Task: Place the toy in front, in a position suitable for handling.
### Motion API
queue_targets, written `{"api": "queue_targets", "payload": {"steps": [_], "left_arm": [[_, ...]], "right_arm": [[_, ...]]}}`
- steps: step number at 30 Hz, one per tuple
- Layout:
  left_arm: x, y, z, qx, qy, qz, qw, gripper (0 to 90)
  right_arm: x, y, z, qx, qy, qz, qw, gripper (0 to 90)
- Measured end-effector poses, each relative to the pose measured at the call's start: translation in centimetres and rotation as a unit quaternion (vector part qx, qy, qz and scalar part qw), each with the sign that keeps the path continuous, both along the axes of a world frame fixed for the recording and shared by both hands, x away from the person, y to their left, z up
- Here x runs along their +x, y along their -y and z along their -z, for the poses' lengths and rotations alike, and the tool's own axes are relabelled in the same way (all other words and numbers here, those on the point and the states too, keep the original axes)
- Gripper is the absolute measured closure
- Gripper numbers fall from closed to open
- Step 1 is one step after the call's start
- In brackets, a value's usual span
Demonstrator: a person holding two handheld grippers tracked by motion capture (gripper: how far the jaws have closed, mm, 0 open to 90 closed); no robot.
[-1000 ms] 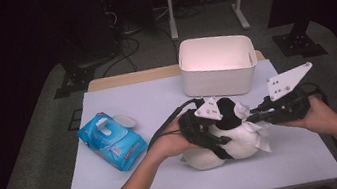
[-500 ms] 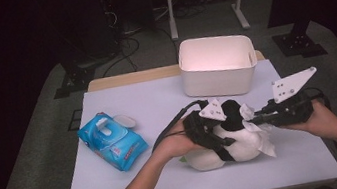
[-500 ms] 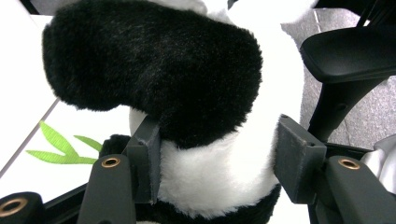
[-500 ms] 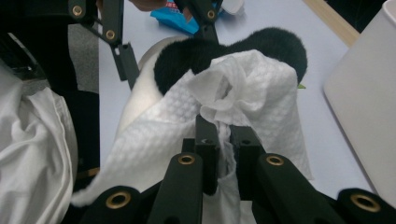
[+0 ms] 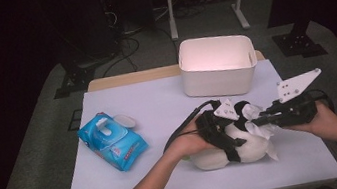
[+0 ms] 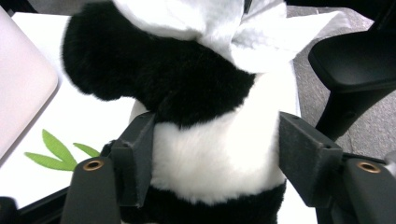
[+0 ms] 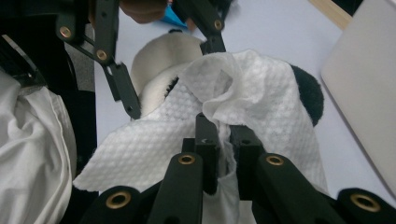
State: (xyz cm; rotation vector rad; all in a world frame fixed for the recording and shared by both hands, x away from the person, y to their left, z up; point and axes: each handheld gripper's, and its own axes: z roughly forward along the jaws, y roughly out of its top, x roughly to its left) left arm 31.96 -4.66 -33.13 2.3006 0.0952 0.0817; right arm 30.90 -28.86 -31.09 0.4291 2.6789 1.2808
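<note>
The desk (image 5: 157,101) carries a white bin (image 5: 217,64) at its far edge, a blue wipes pack (image 5: 112,142) toward the left, and a black-and-white panda (image 5: 232,148) lying near the front, right of centre. The panda sits between the two hands: the left tool (image 5: 222,129) comes at it from the left and straddles its body, while the right tool (image 5: 261,122) reaches in from the right at its upper end. In the left gripper view the left tool (image 6: 215,163) has the plush body between its jaws; the jaws have just been opening, and while the left pad still lies against the fur, a sliver of gap shows at the right pad, so it stands half wide and loose about the toy rather than clamped. In the right gripper view the right tool (image 7: 224,140) is pinched narrow on a white wipe (image 7: 224,107), which drapes over the panda's (image 7: 306,91) black ear and white head just ahead of the jaws. The left tool's fingers (image 7: 123,91) hang just beyond the wipe.
</note>
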Motion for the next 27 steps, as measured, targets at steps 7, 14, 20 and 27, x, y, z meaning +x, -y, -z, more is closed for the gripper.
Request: {"api": "queue_targets", "payload": {"steps": [7,14,20,27], "left_arm": [[0.3,-1.2,-0.2,0.014,0.007,-0.015,0.9998,29.2],[1.3,-4.4,1.0,0.019,-0.016,-0.044,0.9987,25.2],[1.1,-4.4,1.3,0.025,-0.009,-0.041,0.9988,25.7],[1.0,-4.2,1.4,0.025,-0.008,-0.041,0.9988,25.6]], "right_arm": [[-0.1,2.0,1.9,0.012,-0.016,0.023,0.9995,83.7],[-0.1,3.6,3.3,0.031,-0.036,0.039,0.9981,83.6],[0.0,2.7,2.1,0.015,-0.02,0.034,0.9991,83.5],[-0.1,-0.5,1.0,-0.015,-0.005,0.0,0.9999,78.2]]}}
